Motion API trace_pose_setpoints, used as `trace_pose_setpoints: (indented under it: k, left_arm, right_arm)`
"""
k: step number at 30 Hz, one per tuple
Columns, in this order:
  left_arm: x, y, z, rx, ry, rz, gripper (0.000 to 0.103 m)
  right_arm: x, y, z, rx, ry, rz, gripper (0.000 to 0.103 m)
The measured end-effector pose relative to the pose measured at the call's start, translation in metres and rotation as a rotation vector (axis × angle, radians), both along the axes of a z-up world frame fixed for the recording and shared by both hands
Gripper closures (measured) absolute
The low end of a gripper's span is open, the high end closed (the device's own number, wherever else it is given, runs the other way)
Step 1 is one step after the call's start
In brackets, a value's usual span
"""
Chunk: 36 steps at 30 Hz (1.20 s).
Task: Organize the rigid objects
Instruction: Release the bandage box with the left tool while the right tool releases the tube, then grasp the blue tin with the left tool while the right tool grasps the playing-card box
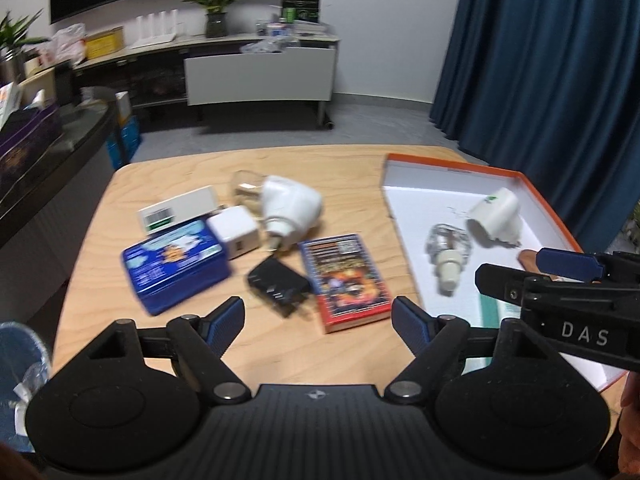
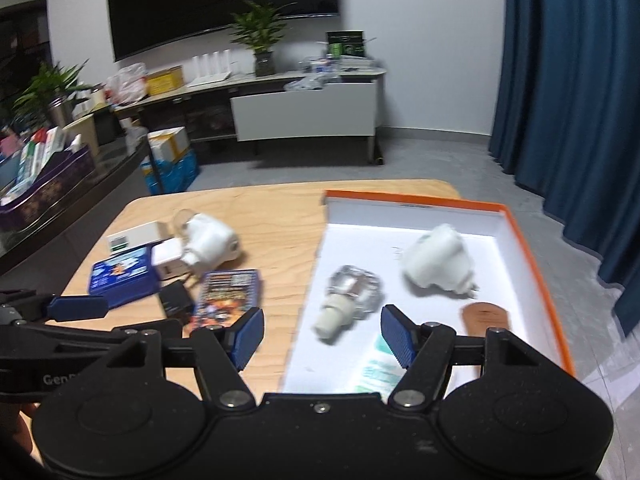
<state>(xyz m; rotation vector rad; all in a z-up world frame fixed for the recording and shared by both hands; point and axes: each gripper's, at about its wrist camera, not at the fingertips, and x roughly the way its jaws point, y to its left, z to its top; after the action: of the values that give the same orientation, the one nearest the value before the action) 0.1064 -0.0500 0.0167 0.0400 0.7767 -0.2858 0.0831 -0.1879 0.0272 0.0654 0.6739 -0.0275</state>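
My left gripper (image 1: 319,323) is open and empty above the near table edge, in front of a red-edged card box (image 1: 345,276) and a black charger (image 1: 278,285). A blue tin (image 1: 176,266), a white cube adapter (image 1: 236,231), a white plug (image 1: 290,206) and a white barcode box (image 1: 180,209) lie behind them. My right gripper (image 2: 322,334) is open and empty over the near end of the orange-rimmed white box (image 2: 532,252), which holds a clear bottle with a white neck (image 2: 352,296), a white adapter (image 2: 436,264) and a brown wooden piece (image 2: 490,318).
The wooden table (image 1: 320,168) ends close behind the objects. A dark counter with boxes (image 1: 36,148) runs along the left. Blue curtains (image 1: 552,60) hang at the right, and a low cabinet (image 1: 260,76) stands by the far wall.
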Motion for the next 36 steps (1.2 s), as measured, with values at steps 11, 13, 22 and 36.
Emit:
trace_pose_setpoints:
  k: [11,13,22,36]
  left_arm:
    - [0.0,0.04,-0.007,-0.015,0.015,0.07,0.022]
    - [0.001,0.045,-0.008,-0.016,0.015,0.079,0.021]
    - [0.027,0.076,-0.023,0.032,-0.004,0.116,0.015]
    - [0.095,0.093,-0.052,0.138,-0.043,-0.067,0.0]
  right_arm:
    - [0.012,0.038,-0.009,-0.003,0.03,0.076,0.025]
    - [0.014,0.042,-0.011,-0.003,0.035,0.087,0.025]
    - [0.018,0.043,-0.017,0.001,0.051,0.085,0.025]
    - [0.027,0.038,-0.024,0.004,0.082,0.054,0.024]
